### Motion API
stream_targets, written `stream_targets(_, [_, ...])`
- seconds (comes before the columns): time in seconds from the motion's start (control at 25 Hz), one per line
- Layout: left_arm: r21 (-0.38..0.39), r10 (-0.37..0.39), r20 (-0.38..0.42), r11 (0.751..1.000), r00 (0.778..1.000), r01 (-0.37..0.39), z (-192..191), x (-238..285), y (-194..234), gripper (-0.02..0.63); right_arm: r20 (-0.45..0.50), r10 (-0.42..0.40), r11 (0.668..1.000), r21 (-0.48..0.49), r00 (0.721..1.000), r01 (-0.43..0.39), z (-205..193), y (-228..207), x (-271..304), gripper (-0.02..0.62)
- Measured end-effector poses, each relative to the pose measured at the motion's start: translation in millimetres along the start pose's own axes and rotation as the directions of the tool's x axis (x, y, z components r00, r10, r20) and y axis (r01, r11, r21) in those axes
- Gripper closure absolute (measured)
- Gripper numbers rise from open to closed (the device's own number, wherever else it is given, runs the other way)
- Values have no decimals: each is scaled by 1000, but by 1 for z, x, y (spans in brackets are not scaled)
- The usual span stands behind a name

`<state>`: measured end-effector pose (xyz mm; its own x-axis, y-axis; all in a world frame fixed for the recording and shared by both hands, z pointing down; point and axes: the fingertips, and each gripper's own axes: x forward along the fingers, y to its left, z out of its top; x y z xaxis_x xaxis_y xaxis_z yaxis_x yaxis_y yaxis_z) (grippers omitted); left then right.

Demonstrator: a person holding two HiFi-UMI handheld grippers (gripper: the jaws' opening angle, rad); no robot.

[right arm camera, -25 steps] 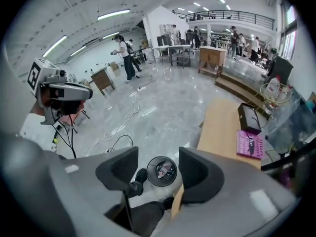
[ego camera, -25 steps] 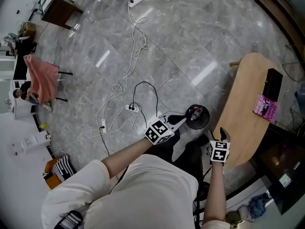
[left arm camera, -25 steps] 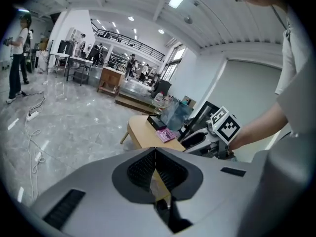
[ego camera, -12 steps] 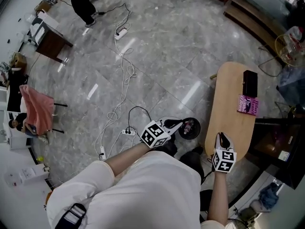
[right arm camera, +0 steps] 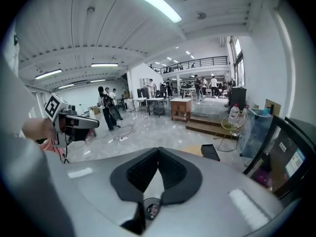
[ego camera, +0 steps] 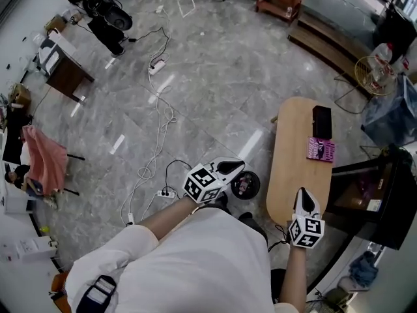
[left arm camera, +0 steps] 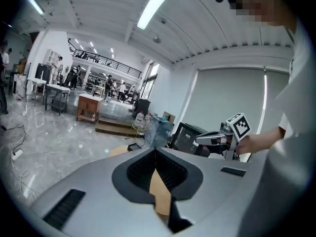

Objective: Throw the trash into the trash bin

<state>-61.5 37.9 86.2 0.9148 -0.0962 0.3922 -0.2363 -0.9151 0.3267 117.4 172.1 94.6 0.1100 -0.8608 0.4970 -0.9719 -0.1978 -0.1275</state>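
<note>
The black round trash bin (ego camera: 245, 184) stands on the marble floor beside the wooden table (ego camera: 290, 142), with colourful trash inside it. My left gripper (ego camera: 239, 167) hangs just above and left of the bin, jaws together and empty. My right gripper (ego camera: 303, 193) is over the table's near end, to the right of the bin; its jaws have just been closing and stand shut with nothing between them. Through the gap below the right gripper's (right arm camera: 158, 150) jaws, the bin (right arm camera: 152, 209) shows far below. The left gripper (left arm camera: 155, 150) points at the room, with the table (left arm camera: 160, 191) beneath.
A pink book (ego camera: 321, 150) and a black box (ego camera: 321, 121) lie on the table's far half. White cables and a power strip (ego camera: 161, 193) trail over the floor at the left. A dark cabinet (ego camera: 368, 201) stands right of the table. People stand at the far left (ego camera: 98, 5).
Both grippers have risen away from the bin and the head view has lifted, so the bin and table look smaller and more of the room shows.
</note>
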Motion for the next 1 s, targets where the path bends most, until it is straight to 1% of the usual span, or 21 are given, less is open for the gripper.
stream_targets(0.24, [23, 3, 68, 1000, 998, -5, 36, -11, -43, 600, 92, 11, 1000, -28, 996, -8, 34, -12, -45, 584])
stream_targets(0.44, [65, -1, 119, 998, 993, -7, 55, -19, -66, 600, 184, 15, 998, -63, 983, -4, 63, -17, -77, 584])
stream_targets(0.6, [100, -2, 170, 995, 985, -15, 79, -25, -71, 600, 266, 10, 996, -83, 964, 12, 92, -25, -92, 584])
stream_targets(0.72, [123, -4, 194, 992, 981, -21, 94, -26, -70, 600, 304, -4, 995, -93, 953, 34, 107, -32, -99, 584])
stream_targets(0.84, [133, -3, 207, 991, 978, -25, 105, -24, -71, 600, 320, -15, 994, -96, 947, 48, 114, -40, -103, 584])
stream_targets(1.0, [139, -6, 211, 990, 977, -23, 111, -22, -72, 600, 325, -13, 994, -98, 946, 47, 120, -41, -107, 584])
